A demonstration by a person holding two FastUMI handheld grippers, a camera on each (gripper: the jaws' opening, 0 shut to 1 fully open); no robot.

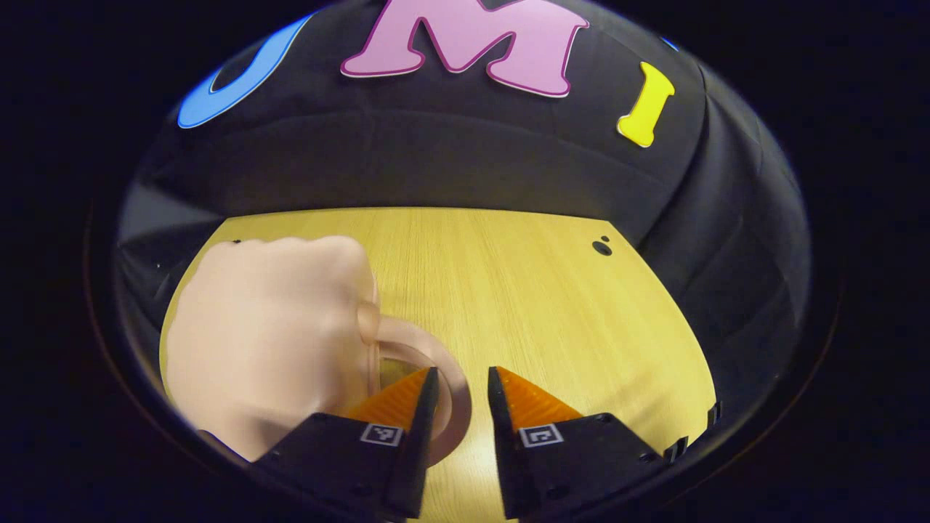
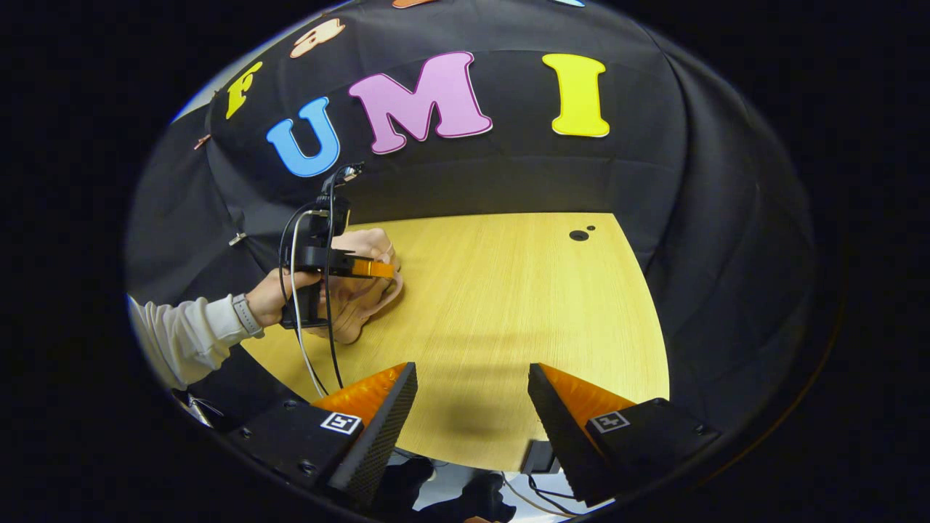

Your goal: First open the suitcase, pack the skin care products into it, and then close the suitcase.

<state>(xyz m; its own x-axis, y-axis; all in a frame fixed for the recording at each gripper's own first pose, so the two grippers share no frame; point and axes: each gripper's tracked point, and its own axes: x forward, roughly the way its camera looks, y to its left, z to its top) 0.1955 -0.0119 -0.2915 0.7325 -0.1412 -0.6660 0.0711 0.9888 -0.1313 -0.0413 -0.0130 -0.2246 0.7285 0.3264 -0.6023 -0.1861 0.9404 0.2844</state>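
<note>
Left gripper (image 1: 462, 396) sits low over the wooden table (image 1: 552, 305), fingers a narrow gap apart, nothing clamped. The pale pink suitcase (image 1: 269, 341), small and soft-looking, lies closed to the left of the fingers; its loop handle (image 1: 454, 388) curves around the tip of the left finger and into the gap, probably lined up so the gripper can pinch it to steady or open the case. Right gripper (image 2: 472, 403) hangs back near the table's near edge, fingers wide apart and empty, likely waiting its turn. Right gripper view has the suitcase far ahead-left of its fingers, with a hand (image 2: 272, 294) holding the other gripper against it. Skin care products: can't place them. Readable writing: none on the suitcase; the fingers carry square code markers only.
</note>
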